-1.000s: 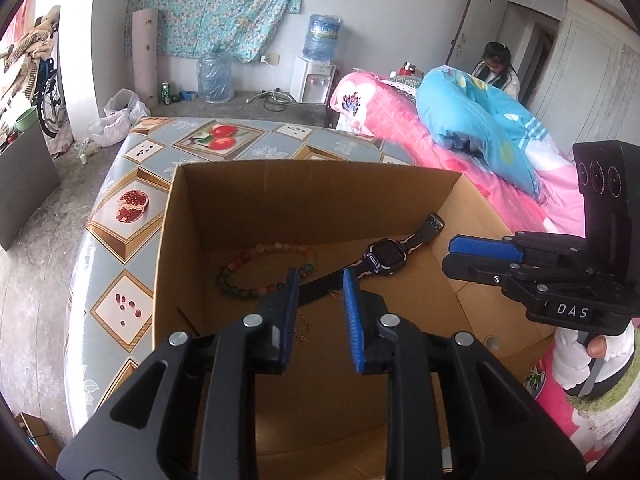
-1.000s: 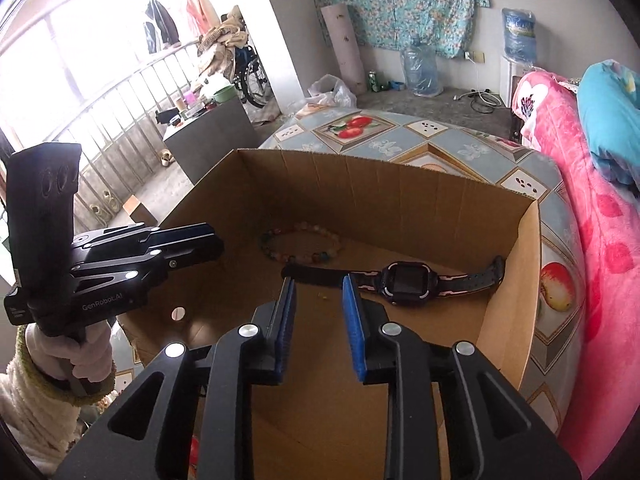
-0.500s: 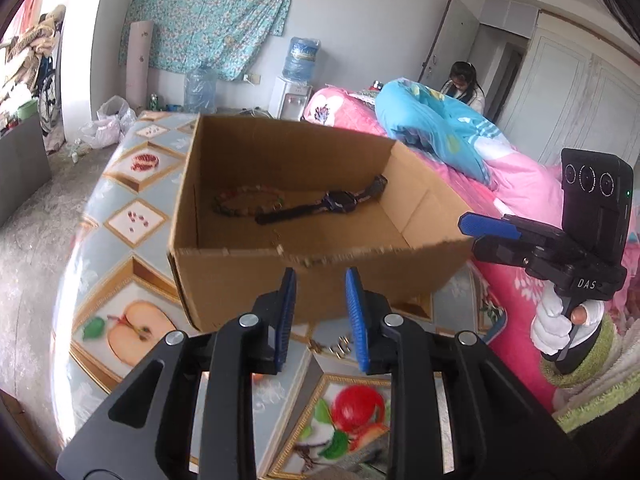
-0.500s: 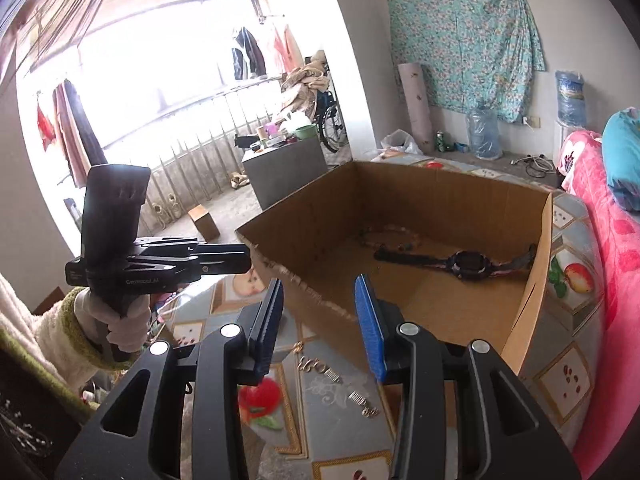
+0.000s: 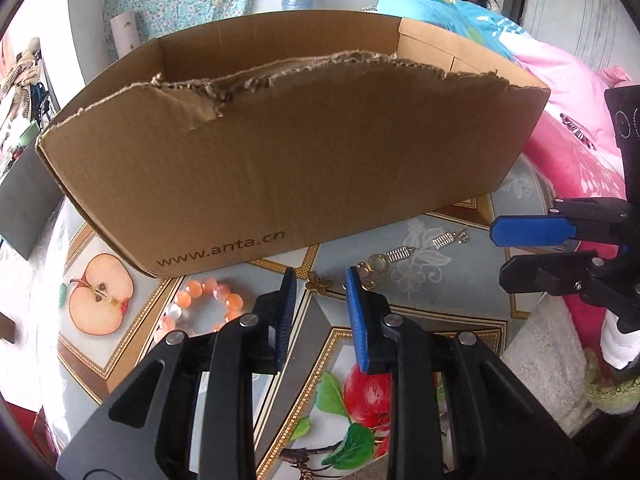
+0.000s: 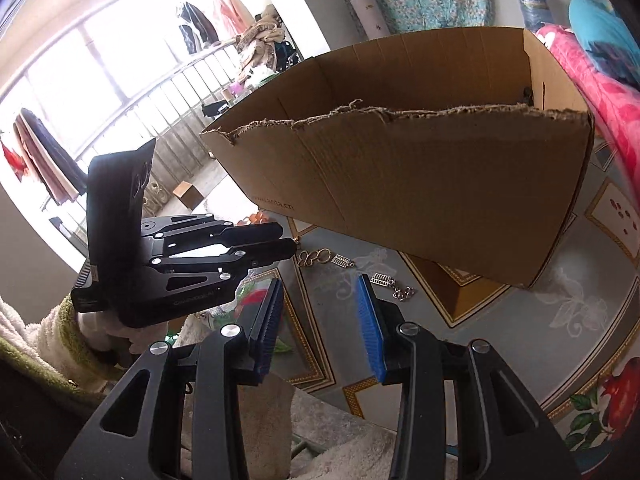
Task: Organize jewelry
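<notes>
Lying flat before the cardboard box (image 5: 304, 160), two bar earrings (image 5: 450, 239) run lengthwise along its front wall; left gripper (image 5: 320, 312) and right gripper (image 6: 318, 320) stand narrowly apart, empty.

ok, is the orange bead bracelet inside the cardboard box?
No, the orange bead bracelet lies on the table in front of the cardboard box.

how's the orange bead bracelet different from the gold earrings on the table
The orange bead bracelet is a loop of big round translucent beads; the gold earrings are small flat metal bars. The bracelet lies left of the left gripper, the earrings further right. Both lie on the table outside the cardboard box.
</notes>
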The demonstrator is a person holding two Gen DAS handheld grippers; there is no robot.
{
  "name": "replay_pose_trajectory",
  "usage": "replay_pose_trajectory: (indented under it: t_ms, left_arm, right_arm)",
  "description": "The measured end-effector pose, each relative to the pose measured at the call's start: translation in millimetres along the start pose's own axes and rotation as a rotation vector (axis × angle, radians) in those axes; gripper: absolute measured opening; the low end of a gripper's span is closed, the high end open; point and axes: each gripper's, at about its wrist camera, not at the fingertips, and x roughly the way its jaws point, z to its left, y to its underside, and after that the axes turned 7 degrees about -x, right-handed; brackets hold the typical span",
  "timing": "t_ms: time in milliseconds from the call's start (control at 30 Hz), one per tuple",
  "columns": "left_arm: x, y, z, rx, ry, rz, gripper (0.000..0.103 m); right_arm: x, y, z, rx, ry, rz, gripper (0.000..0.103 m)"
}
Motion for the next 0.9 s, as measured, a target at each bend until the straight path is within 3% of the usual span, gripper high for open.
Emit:
replay_pose_trajectory:
  t_ms: [500, 667, 733, 900]
  left_arm:
    - [11.4, -19.4, -17.5, -0.057, -0.055, 0.007, 0.011]
    - [10.6, -16.9, -14.7, -0.083, -0.039, 0.002, 0.011]
    - [5.6, -13.3, -10.8, -0.086, -0.032, -0.007, 0.0]
    - [-4.2, -10.0, -1.7, -0.108, -0.026, -0.016, 0.0]
  right_arm:
    - [5.0, 7.3, -16.4, 0.045, -0.07, -0.036, 0.037]
    - [0.5, 4.7, -22.3, 0.054, -0.063, -0.055, 0.037]
    - [0.1, 4.3, -22.4, 0.057, -0.055, -0.059, 0.037]
    - [0.7, 7.1, -15.7, 0.049, -0.013, -0.051, 0.037]
